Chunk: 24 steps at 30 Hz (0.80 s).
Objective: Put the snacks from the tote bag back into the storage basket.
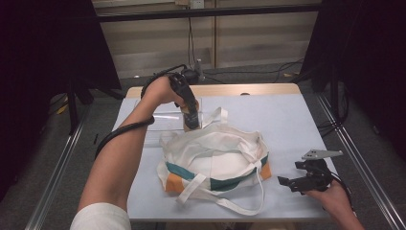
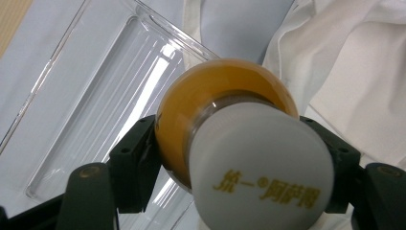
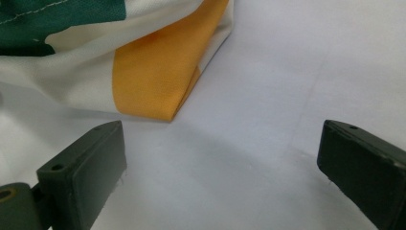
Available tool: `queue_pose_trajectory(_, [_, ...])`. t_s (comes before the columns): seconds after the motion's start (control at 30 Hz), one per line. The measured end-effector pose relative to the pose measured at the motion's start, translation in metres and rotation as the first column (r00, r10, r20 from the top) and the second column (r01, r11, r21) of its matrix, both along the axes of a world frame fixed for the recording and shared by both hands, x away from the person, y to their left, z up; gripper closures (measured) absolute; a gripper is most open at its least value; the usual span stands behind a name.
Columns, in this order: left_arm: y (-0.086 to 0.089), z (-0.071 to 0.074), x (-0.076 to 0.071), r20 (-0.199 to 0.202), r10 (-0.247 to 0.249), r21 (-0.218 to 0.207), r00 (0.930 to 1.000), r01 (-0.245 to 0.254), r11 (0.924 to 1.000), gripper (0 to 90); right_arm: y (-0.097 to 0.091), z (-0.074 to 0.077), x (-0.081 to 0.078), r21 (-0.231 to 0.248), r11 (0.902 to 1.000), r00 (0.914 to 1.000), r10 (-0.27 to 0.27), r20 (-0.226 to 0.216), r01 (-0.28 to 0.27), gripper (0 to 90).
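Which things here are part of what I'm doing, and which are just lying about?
In use: orange drink bottle with white cap, held by left gripper; clear plastic tray; white canvas tote bag with green and orange patches.
Lying about: cables on the floor; right gripper, open, idle.

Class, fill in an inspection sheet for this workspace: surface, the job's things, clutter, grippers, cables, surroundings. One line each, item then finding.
Surface: pale blue table, wooden strip along its far edge.
Job's things: bottle of orange drink with a white cap, held over the clear plastic tray; white cloth bag with green and orange patches, mouth open, straps loose.
Clutter: nothing seen.
Grippers: left gripper shut on the bottle; right gripper open above the bare table beside the bag's orange corner.
Cables: black cable along the left forearm; more on the floor behind.
Surroundings: dark curtains at both sides, metal rails on the floor.
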<state>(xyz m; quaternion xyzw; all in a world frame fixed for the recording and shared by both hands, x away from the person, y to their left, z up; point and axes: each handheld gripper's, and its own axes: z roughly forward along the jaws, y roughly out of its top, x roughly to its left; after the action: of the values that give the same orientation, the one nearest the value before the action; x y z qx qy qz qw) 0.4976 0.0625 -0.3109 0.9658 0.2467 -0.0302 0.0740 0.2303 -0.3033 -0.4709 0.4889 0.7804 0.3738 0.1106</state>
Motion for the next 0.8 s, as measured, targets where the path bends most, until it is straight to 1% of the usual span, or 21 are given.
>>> queue_pose_trajectory(0.17, [-0.001, -0.002, 0.0, 0.003, -0.003, 0.004, 1.0, 0.002, 1.0, 30.7, 0.0, 0.0, 0.0, -0.003, 1.0, 1.0, 0.002, 0.002, -0.002, 2.6])
queue_pose_trajectory(0.2, [-0.001, -0.004, -0.001, 0.002, 0.009, -0.004, 1.0, -0.009, 1.0, 30.6, 0.0, 0.0, 0.0, -0.002, 1.0, 1.0, 0.001, -0.001, -0.001, 2.6])
queue_pose_trajectory(0.23, [-0.001, -0.004, -0.001, 0.002, 0.009, -0.004, 1.0, -0.009, 1.0, 30.6, 0.0, 0.0, 0.0, 0.0, 1.0, 1.0, -0.001, -0.002, 0.001, 2.6])
queue_pose_trajectory(0.27, [-0.001, -0.006, 0.0, 0.011, -0.003, 0.009, 0.9999, 0.003, 1.0, 30.6, 0.0, 0.0, 0.0, 0.0, 1.0, 1.0, 0.003, -0.002, -0.003, 2.5])
queue_pose_trajectory(0.37, [-0.001, -0.008, -0.001, 0.004, 0.004, 0.007, 1.0, -0.004, 1.0, 30.6, 0.001, 0.0, -0.001, -0.003, 1.0, 1.0, 0.004, -0.007, -0.004, 2.5])
queue_pose_trajectory(0.4, [-0.002, -0.008, 0.0, 0.004, -0.007, 0.014, 1.0, 0.007, 0.9999, 30.6, 0.001, 0.0, -0.001, -0.002, 1.0, 1.0, 0.004, -0.006, -0.004, 2.4])
queue_pose_trajectory(0.43, [-0.002, -0.009, -0.001, -0.001, 0.003, 0.01, 1.0, -0.003, 0.9999, 30.6, 0.0, 0.0, 0.0, -0.001, 1.0, 1.0, 0.004, -0.003, -0.004, 2.4])
queue_pose_trajectory(0.67, [-0.004, -0.011, -0.001, 0.008, -0.004, 0.013, 1.0, 0.004, 0.9999, 30.6, 0.001, 0.0, -0.001, -0.004, 1.0, 1.0, 0.002, -0.006, -0.002, 2.4])
queue_pose_trajectory(0.7, [-0.004, -0.012, -0.001, 0.007, 0.005, 0.008, 1.0, -0.005, 1.0, 30.6, 0.001, 0.0, -0.001, -0.004, 1.0, 1.0, 0.002, -0.006, -0.002, 2.4])
queue_pose_trajectory(0.77, [-0.005, -0.013, -0.001, 0.003, 0.007, 0.003, 1.0, -0.007, 1.0, 30.6, 0.001, 0.0, -0.001, -0.008, 0.9999, 1.0, 0.007, -0.006, -0.007, 2.4])
queue_pose_trajectory(0.8, [-0.005, -0.013, -0.001, 0.005, -0.001, 0.012, 1.0, 0.001, 0.9999, 30.6, 0.001, 0.0, -0.001, -0.009, 0.9999, 1.0, 0.008, -0.005, -0.008, 2.4])
